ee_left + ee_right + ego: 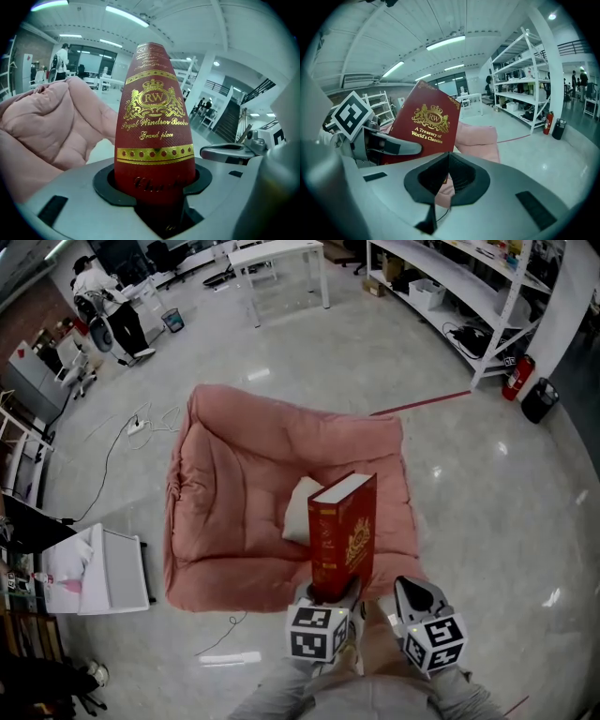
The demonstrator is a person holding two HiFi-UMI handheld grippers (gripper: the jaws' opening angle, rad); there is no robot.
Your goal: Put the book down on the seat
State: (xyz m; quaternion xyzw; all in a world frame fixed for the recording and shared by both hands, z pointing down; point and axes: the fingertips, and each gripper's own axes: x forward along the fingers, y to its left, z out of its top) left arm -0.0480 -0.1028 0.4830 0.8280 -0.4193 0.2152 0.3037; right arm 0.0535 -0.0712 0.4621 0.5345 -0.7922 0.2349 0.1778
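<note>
Right now the red book point(343, 535) is standing upright in the air over the near edge of the pink seat point(244, 456), with its gold-stamped cover showing. It is being held off the padding, not lying on it. The left gripper point(330, 594) is clamping the book's lower end, one jaw pressing on each cover. The right gripper point(412, 592) is hovering just beside it at the seat's near right corner, its jaws closed together on nothing.

A white pillow point(302, 510) is lying in the seat's hollow, partly behind the book. A white box point(108, 568) is sitting on the floor near the seat's left side, and a cable point(112, 460) is trailing past its far left corner. Well beyond the seat, a white table point(277, 254) and shelving point(469, 287) are standing.
</note>
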